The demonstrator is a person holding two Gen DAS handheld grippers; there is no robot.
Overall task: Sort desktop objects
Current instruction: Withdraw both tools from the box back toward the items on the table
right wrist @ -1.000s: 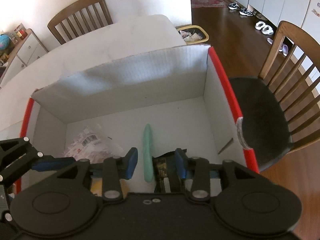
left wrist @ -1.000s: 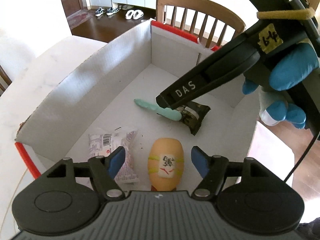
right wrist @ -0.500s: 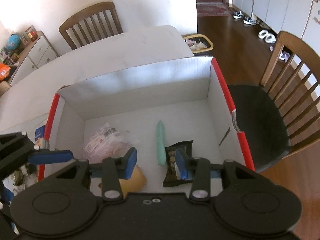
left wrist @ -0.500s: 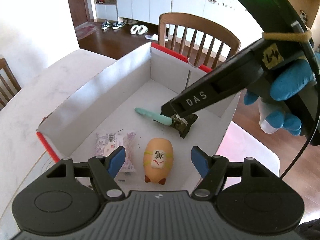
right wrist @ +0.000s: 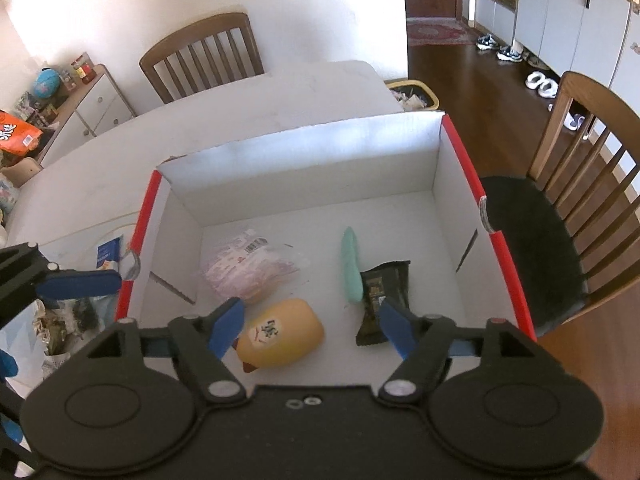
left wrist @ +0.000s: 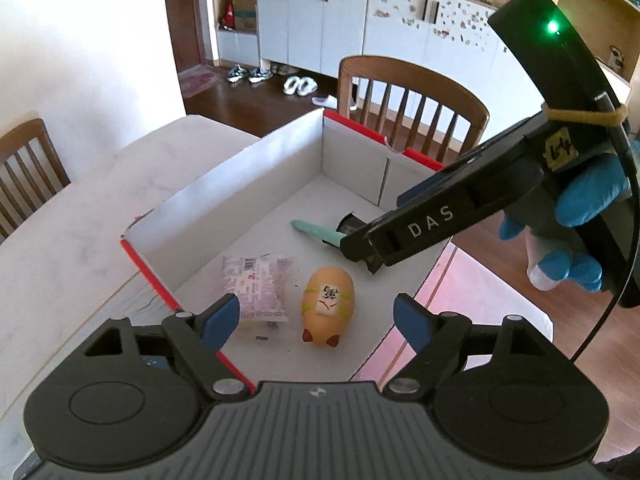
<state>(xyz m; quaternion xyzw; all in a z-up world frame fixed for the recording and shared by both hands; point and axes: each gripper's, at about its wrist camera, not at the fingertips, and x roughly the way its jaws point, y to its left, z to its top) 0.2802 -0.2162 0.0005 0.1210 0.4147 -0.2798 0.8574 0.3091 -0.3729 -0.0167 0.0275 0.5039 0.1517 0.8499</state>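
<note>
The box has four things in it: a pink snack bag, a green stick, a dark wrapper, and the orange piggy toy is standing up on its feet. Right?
Not quite. The orange piggy toy lies on its side on the box floor, as the right wrist view shows. The rest is right.

In the right wrist view, four things are lying in the box [right wrist: 460, 152]: packet [right wrist: 250, 266] left, toy [right wrist: 282, 334] nearest, stick [right wrist: 351, 266] apparently touching the wrapper [right wrist: 384, 292] at right.

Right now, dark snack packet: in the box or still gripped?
In the box. The dark snack packet lies flat on the box floor beside the mint stick; right gripper open.
</note>
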